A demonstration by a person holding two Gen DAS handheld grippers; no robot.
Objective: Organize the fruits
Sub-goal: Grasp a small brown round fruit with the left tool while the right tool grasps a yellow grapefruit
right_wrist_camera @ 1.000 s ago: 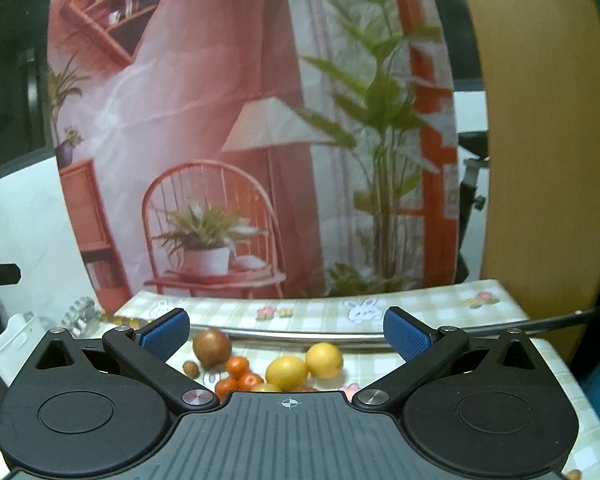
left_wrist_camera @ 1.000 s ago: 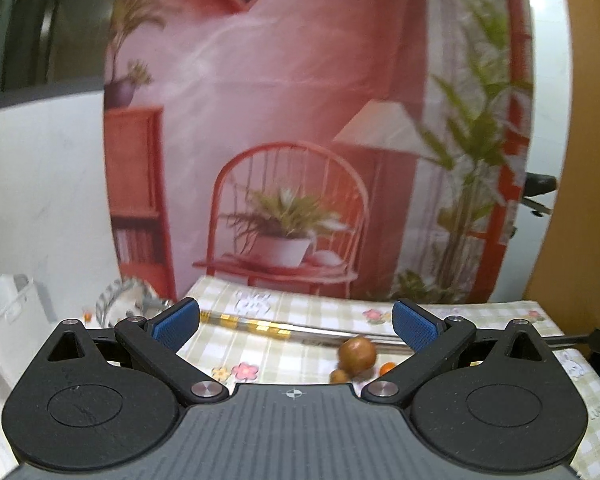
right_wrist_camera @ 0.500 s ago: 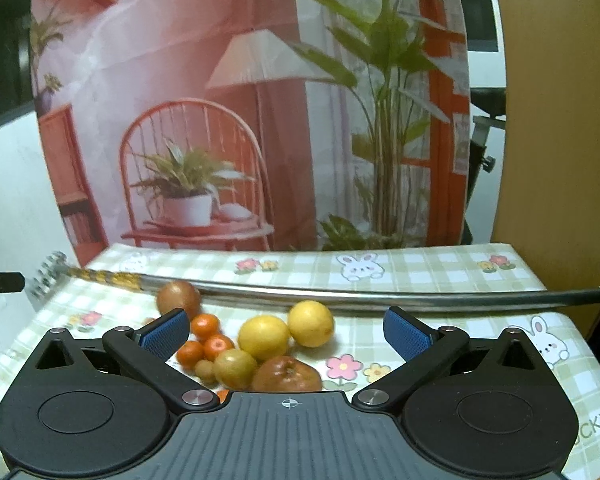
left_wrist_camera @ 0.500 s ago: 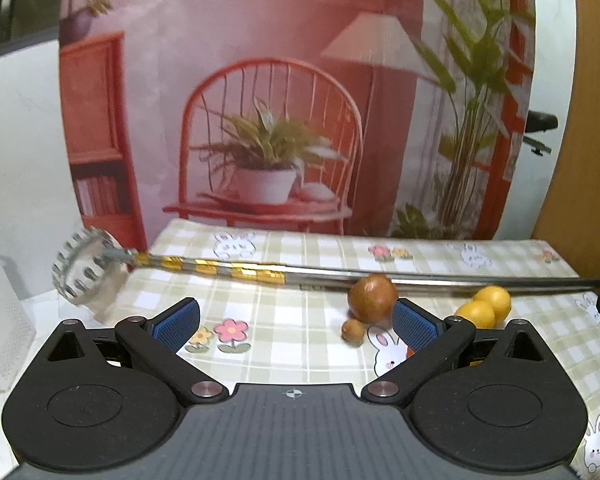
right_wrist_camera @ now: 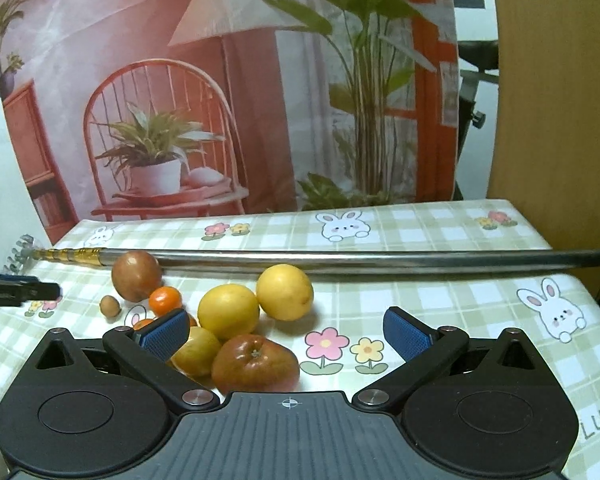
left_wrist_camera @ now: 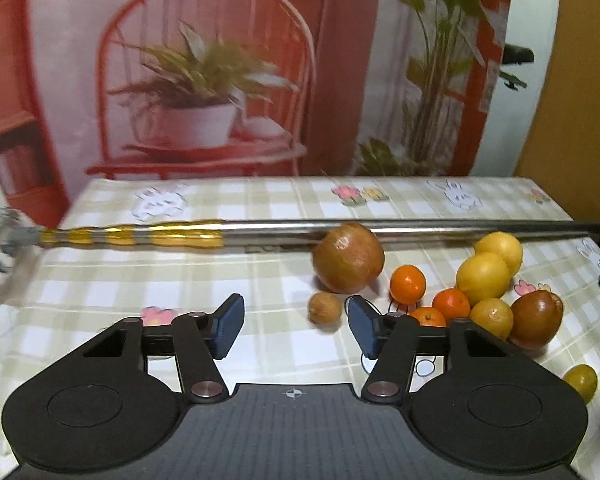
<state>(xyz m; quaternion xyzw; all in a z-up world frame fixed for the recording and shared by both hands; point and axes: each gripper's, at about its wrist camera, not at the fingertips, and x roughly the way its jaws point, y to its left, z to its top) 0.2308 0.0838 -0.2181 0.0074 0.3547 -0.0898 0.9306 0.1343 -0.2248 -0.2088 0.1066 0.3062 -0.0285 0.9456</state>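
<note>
Left gripper (left_wrist_camera: 296, 326): jaws parted, nothing between the blue pads (left_wrist_camera: 229, 326), poised over the checked tablecloth (left_wrist_camera: 100, 280). Just beyond the right-hand pad, at about 1 o'clock, lies a small brown fruit (left_wrist_camera: 325, 308); farther along the same bearing sits a large russet fruit (left_wrist_camera: 348, 258), touching the metal pole (left_wrist_camera: 420, 227) that crosses the table from 9 to 3 o'clock (its left end is banded in gold and carries a toothed metal head, blurred here). At 2 o'clock the main cluster: three small oranges (left_wrist_camera: 408, 284), three yellow citrus fruits (left_wrist_camera: 483, 278) and a dark red apple (left_wrist_camera: 536, 320), packed in contact with one another. A lone yellow-green fruit (left_wrist_camera: 580, 380) lies apart at 3 o'clock, near the cloth's edge.

Right gripper (right_wrist_camera: 286, 332): jaws spread wide, clasping nothing. The red apple (right_wrist_camera: 255, 364) rests between the pads, close to the gripper body; a yellow-green fruit (right_wrist_camera: 196, 350) touches it at 9 o'clock, partly behind the left-hand pad (right_wrist_camera: 166, 332). At 11 to 12 o'clock two lemons (right_wrist_camera: 285, 291) lie side by side. Farther out at 10 o'clock are an orange (right_wrist_camera: 165, 300), the russet fruit (right_wrist_camera: 137, 275) and the small brown fruit (right_wrist_camera: 110, 306). The pole (right_wrist_camera: 380, 261) runs behind all the fruit. The other gripper's tip (right_wrist_camera: 20, 289) enters at 9 o'clock. A printed backdrop (right_wrist_camera: 220, 100) of a chair and potted plant stands at the table's far edge.
</note>
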